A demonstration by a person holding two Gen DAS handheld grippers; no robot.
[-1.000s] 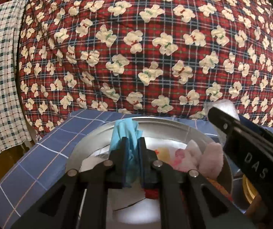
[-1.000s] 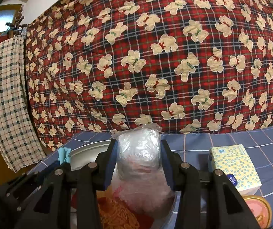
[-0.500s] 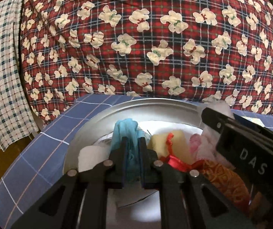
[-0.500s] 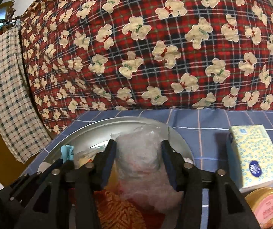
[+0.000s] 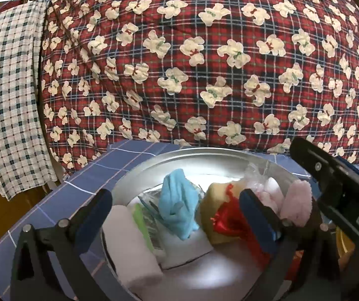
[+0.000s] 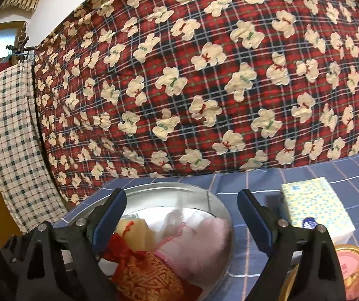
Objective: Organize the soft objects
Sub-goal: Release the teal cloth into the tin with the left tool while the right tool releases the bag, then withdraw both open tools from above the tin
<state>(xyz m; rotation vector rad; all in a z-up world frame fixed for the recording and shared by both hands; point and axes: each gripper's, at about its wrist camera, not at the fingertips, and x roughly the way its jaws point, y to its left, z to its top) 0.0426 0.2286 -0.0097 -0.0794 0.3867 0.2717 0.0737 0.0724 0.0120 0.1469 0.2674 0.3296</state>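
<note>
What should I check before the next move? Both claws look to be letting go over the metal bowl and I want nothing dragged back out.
1. Left claw clear of the blue cloth: ok, jaws opening, pads off it.
2. Right claw empty: ok, jaws opening, nothing gripped.
3. Clear plastic bag inside the metal bowl: ok.
4. Red-and-gold pouch fully inside the rim: cannot tell.
5. Tissue pack put away: not ok, outside the bowl.

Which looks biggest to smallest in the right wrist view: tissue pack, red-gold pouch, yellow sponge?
1. tissue pack
2. red-gold pouch, close behind; nearer the camera, so unsure
3. yellow sponge, partly hidden
</note>
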